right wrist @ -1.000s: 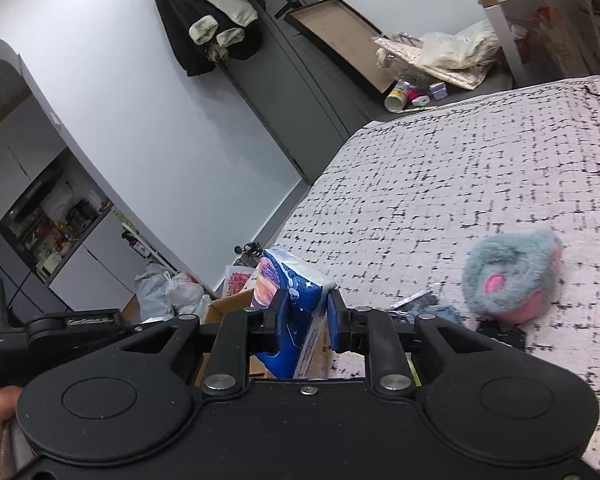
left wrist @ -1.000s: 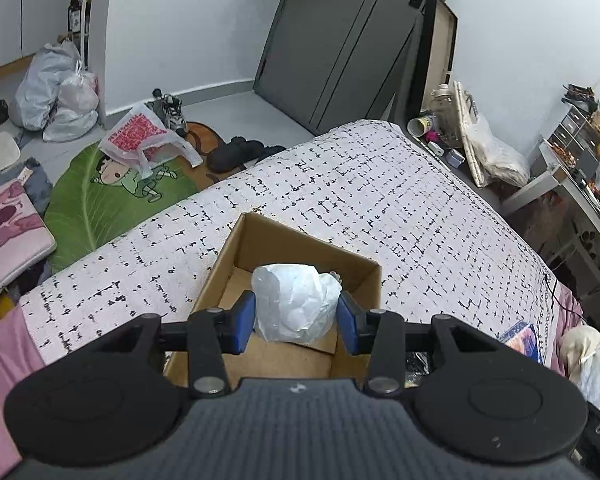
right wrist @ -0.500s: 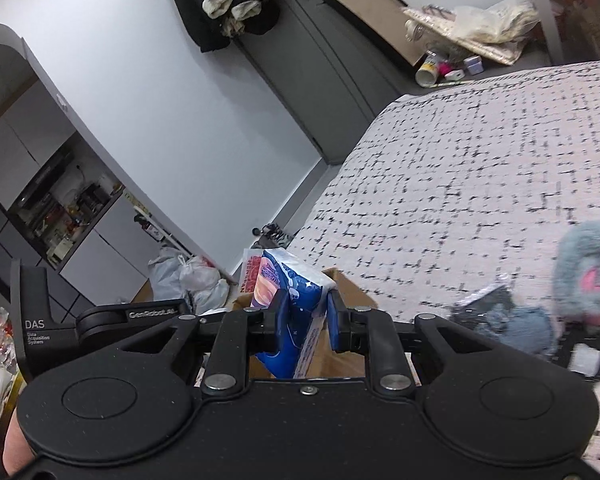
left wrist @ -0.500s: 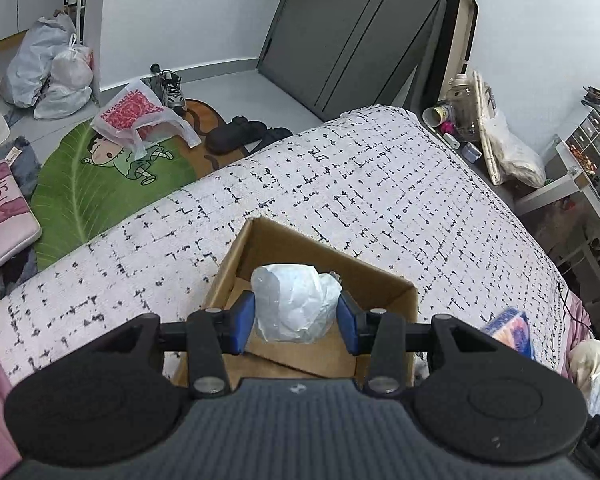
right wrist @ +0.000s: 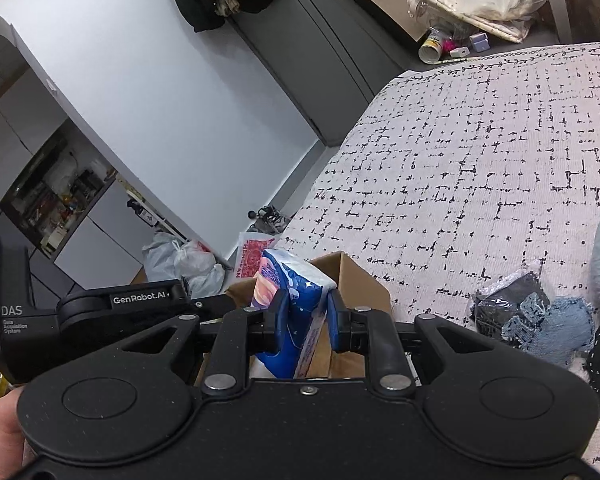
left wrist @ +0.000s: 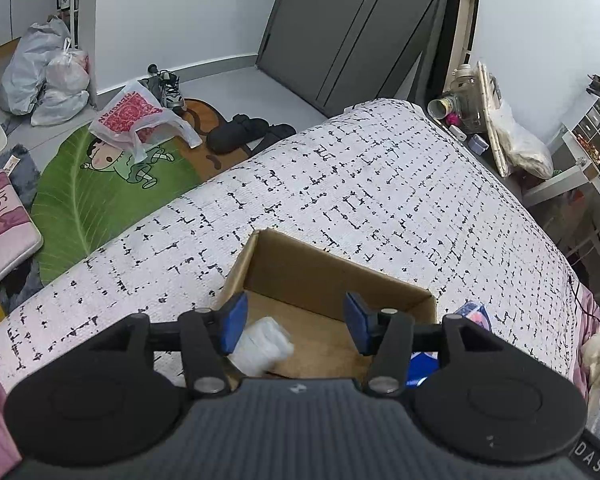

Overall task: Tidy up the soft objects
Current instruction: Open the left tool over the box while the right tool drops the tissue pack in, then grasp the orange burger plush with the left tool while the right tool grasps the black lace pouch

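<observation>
The left gripper (left wrist: 294,328) jaws have just opened, dropping the white packet (left wrist: 264,346) into the cardboard box (left wrist: 332,276). The right gripper (right wrist: 305,322) stays clamped on the blue tissue pack (right wrist: 290,312), probably next to go in.

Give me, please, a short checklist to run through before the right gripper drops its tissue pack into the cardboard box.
1. White bundle released inside cardboard box: ok.
2. Left gripper jaws just opened, clear of the bundle: ok.
3. Right gripper clamped on blue tissue pack: ok.
4. Pack over the box opening: cannot tell; the box lies just ahead.
5. Room beside the bundle: ok.
6. Left gripper out of the drop path: not ok, it hangs over the box.
</observation>
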Demonstrator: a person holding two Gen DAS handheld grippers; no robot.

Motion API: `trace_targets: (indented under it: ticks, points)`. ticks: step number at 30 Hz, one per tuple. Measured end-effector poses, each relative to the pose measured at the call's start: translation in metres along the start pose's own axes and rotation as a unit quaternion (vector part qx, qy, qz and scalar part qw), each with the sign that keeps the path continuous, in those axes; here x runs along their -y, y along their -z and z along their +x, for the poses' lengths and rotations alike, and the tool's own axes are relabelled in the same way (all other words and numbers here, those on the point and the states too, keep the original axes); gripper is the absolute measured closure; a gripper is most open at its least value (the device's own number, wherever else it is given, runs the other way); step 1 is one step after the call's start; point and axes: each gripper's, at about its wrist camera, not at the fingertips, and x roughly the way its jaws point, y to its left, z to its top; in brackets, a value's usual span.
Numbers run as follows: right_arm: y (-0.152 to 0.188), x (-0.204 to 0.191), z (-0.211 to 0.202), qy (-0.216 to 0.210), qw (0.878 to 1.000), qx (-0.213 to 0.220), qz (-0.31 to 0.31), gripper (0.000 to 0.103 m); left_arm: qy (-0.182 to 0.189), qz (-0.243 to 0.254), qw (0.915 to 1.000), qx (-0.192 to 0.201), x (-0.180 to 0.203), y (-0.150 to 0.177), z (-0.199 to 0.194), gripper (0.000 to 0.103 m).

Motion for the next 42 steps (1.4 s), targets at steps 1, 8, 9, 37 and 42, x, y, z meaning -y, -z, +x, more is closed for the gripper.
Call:
trace_targets:
  ticks: [1, 8, 9, 37, 42]
  points:
    - [0.000, 0.000, 0.001, -0.002, 1.000, 0.000, 0.001, 0.083, -0.003, 0.000, 1.0000, -0.001, -0.001, 0.000, -0.001, 0.049]
    - [0.001, -0.006, 0.006, -0.026, 1.000, -0.013, 0.012, 0.073, -0.010, 0.000, 1.0000, 0.000, -0.005, 0.001, -0.017, 0.041]
    - [0.002, -0.006, 0.005, -0.026, 0.999, -0.015, 0.013, 0.071, -0.011, 0.001, 0.9999, 0.001, -0.005, 0.002, -0.020, 0.040]
    - [-0.020, 0.015, -0.119, 0.106, 0.994, -0.003, -0.012, 0.015, -0.015, 0.039, 0.9976, 0.055, 0.037, 0.050, -0.113, 0.000]
    - [-0.031, 0.035, -0.142, 0.119, 0.993, 0.010, -0.001, 0.013, 0.003, 0.048, 0.9972, 0.057, 0.056, 0.061, -0.123, 0.000]
